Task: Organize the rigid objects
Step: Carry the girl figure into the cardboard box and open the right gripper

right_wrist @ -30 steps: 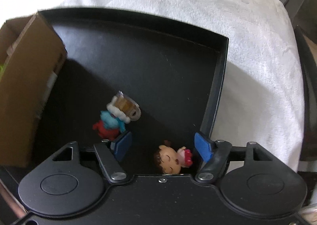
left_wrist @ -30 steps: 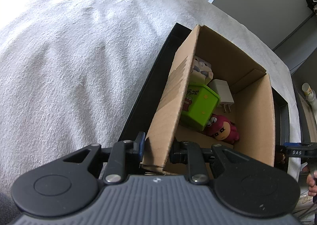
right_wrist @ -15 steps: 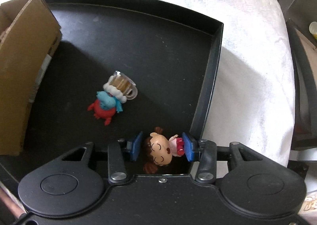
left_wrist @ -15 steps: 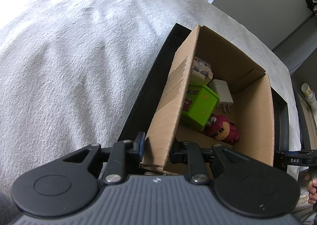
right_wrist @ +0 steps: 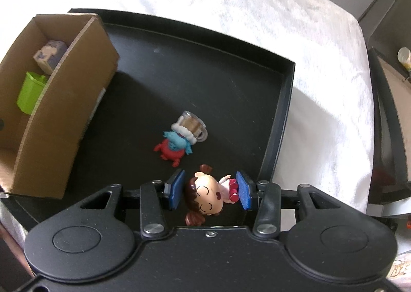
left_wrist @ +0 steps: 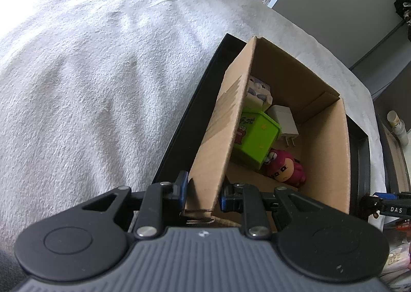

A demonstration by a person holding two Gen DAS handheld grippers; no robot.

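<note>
My left gripper [left_wrist: 203, 190] is shut on the near wall of the open cardboard box [left_wrist: 323, 143], which stands at the left end of a black tray [right_wrist: 205, 66]. Inside the box lie a green block [left_wrist: 254, 138], a white charger [left_wrist: 283, 122], a pink figurine [left_wrist: 283, 170] and a pale purple cube [left_wrist: 257, 90]. My right gripper [right_wrist: 209, 190] is shut on a brown-haired girl figurine [right_wrist: 205, 195], held above the tray's near right corner. A red crab figurine [right_wrist: 173, 149] with a beer mug charm [right_wrist: 191, 126] lies on the tray beyond it.
The tray sits on a white fluffy cloth [left_wrist: 90, 73] covering the table. The cloth's right edge drops to dark furniture [right_wrist: 388, 125]. The other gripper's tip [left_wrist: 385, 203] shows at the right of the left wrist view.
My right gripper closed on the girl figurine and lifted it off the tray, so the scene looks farther away. The left gripper and the box stayed still.
</note>
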